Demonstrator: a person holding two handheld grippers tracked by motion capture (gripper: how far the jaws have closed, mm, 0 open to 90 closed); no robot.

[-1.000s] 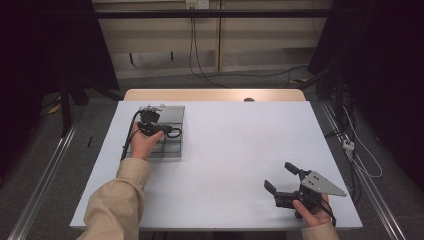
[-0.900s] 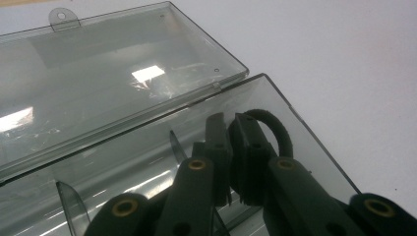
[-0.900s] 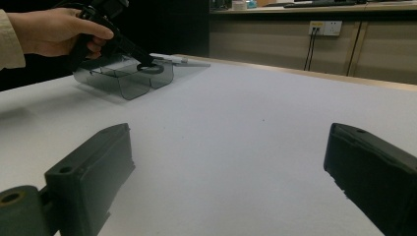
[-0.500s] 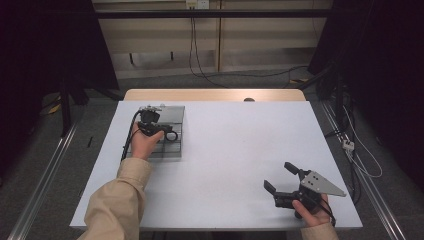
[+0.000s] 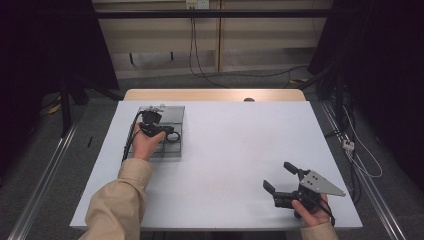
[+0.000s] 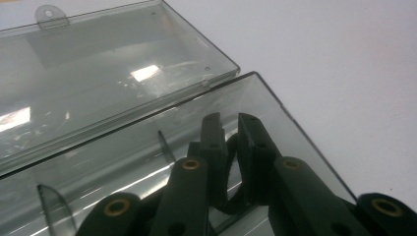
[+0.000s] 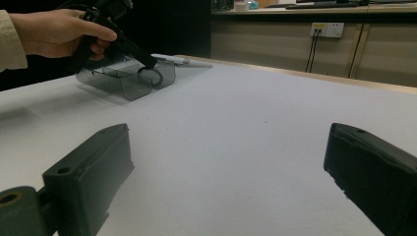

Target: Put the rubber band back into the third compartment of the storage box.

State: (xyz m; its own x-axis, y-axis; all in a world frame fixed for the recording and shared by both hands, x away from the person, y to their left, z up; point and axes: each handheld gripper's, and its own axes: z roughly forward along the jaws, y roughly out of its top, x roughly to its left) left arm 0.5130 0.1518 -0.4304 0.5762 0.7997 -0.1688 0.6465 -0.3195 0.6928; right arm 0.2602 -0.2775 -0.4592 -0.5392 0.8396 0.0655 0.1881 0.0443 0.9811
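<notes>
Black ring (image 6: 235,194): clamped between left gripper (image 6: 231,129) jaws, inside open clear box (image 5: 172,134). Right gripper (image 5: 281,177): jaws wide apart, empty, above table (image 5: 235,145).

A clear, smoke-tinted plastic box (image 6: 123,88) with a glossy, reflective hinged lid sits on a smooth, matt white table (image 5: 240,145) whose far edge shows a light wood-look strip. The left gripper (image 6: 231,147) has matt black plastic jaws with brass-coloured metal rivets, closed on a black ring (image 5: 172,136) that looks like dull rubber. The right gripper (image 5: 281,179) has the same matt black jaws and a flat grey metal-looking plate, and the left sleeve (image 5: 117,200) is beige woven cloth.
</notes>
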